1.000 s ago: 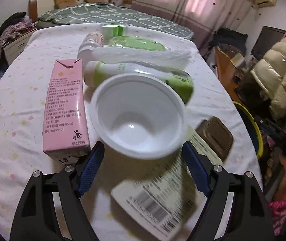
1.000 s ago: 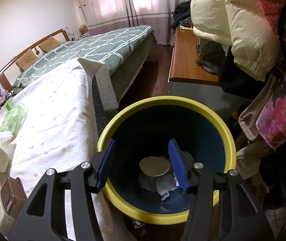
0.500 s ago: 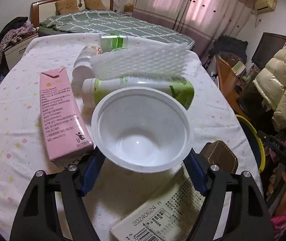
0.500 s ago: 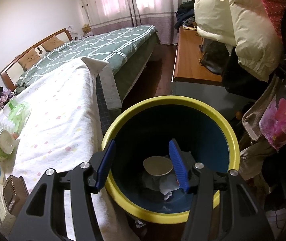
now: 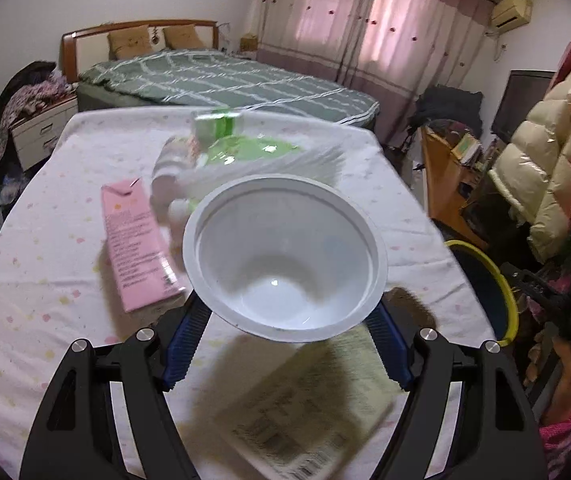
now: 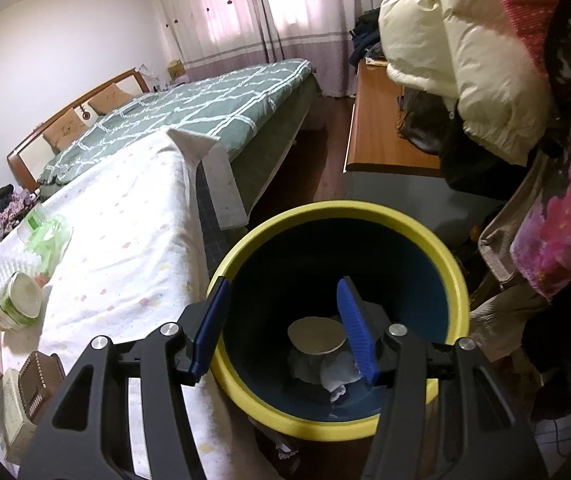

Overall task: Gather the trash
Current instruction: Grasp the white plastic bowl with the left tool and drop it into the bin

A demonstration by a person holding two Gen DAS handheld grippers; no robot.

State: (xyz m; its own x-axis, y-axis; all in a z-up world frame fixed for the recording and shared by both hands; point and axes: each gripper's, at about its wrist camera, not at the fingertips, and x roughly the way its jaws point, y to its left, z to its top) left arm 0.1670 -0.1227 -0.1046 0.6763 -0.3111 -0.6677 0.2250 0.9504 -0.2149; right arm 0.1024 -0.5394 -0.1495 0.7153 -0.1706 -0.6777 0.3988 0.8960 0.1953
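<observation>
- White plastic bowl [image 5: 285, 256], empty, sits between the blue pads of the left gripper [image 5: 285, 344], its rim spreading above and past both fingertips; the jaws stand wide, closed in against the bowl's lower wall, and it is held clear of the tablecloth [image 5: 45, 240].
- Just left of that gripper and ahead lies a pink drink carton [image 5: 135, 246] flat on the cloth; its printed lines are too blurred to read.
- Beyond the bowl, a heap of green-and-white bottles [image 5: 217, 126] and white foam sheet [image 5: 317, 160], smeared by motion.
- Under the left gripper lies a pale box [image 5: 305, 412] with dense print and a barcode near its close corner; no characters are legible.
- Right gripper [image 6: 285, 324] hangs over the yellow-rimmed bin [image 6: 405, 220], jaws parted wide with nothing between them.
- Below it, in the bin's dark blue interior: a round beige disc [image 6: 315, 336] and crumpled white paper [image 6: 337, 376].
- Left of the right gripper, on the cloth, a brown ribbed object [image 6: 39, 376] and a green-labelled tub [image 6: 15, 300].
</observation>
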